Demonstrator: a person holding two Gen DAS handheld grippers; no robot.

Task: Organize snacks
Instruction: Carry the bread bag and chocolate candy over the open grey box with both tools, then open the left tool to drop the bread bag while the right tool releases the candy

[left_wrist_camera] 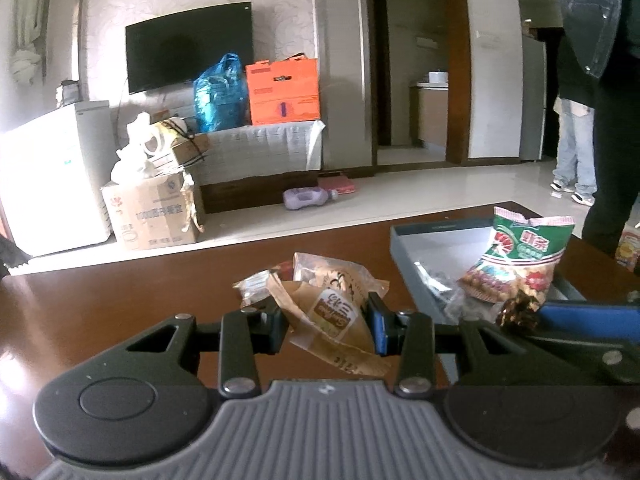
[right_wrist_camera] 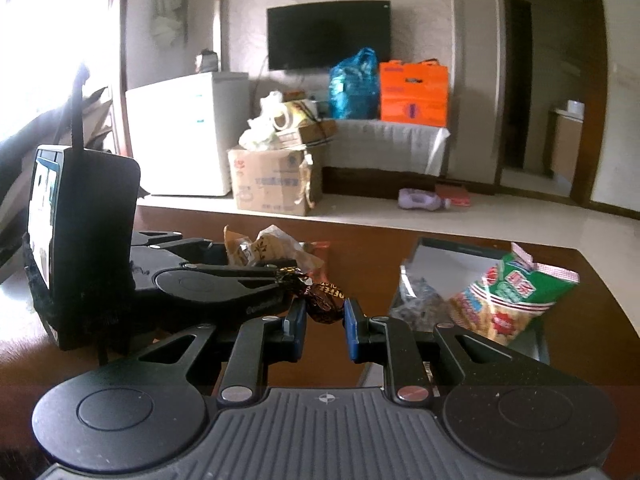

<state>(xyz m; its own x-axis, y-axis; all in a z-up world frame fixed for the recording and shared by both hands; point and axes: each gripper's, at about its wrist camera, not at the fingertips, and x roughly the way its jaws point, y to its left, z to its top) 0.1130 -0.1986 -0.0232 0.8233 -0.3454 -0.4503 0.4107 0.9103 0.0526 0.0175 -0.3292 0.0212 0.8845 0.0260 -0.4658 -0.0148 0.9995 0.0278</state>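
My left gripper (left_wrist_camera: 326, 326) is shut on a brown paper snack packet (left_wrist_camera: 332, 316), held just above the brown table (left_wrist_camera: 120, 300). A clear-wrapped snack (left_wrist_camera: 256, 286) lies behind it. My right gripper (right_wrist_camera: 324, 320) is shut on a dark brown coffee candy (right_wrist_camera: 326, 300); the candy also shows in the left wrist view (left_wrist_camera: 518, 312). A grey tray (left_wrist_camera: 440, 236) at the right holds a green and red snack bag (left_wrist_camera: 516, 260) and a clear bag with dark contents (right_wrist_camera: 416, 300). The left gripper and its packet show in the right wrist view (right_wrist_camera: 240, 252).
A phone-like device (right_wrist_camera: 80, 240) is mounted on the left gripper. An orange-yellow packet (left_wrist_camera: 630, 246) sits at the table's far right edge. People stand at the right (left_wrist_camera: 576, 140). Beyond the table are a cardboard box (left_wrist_camera: 156, 212), a purple bottle (left_wrist_camera: 308, 198) and a white fridge (left_wrist_camera: 52, 176).
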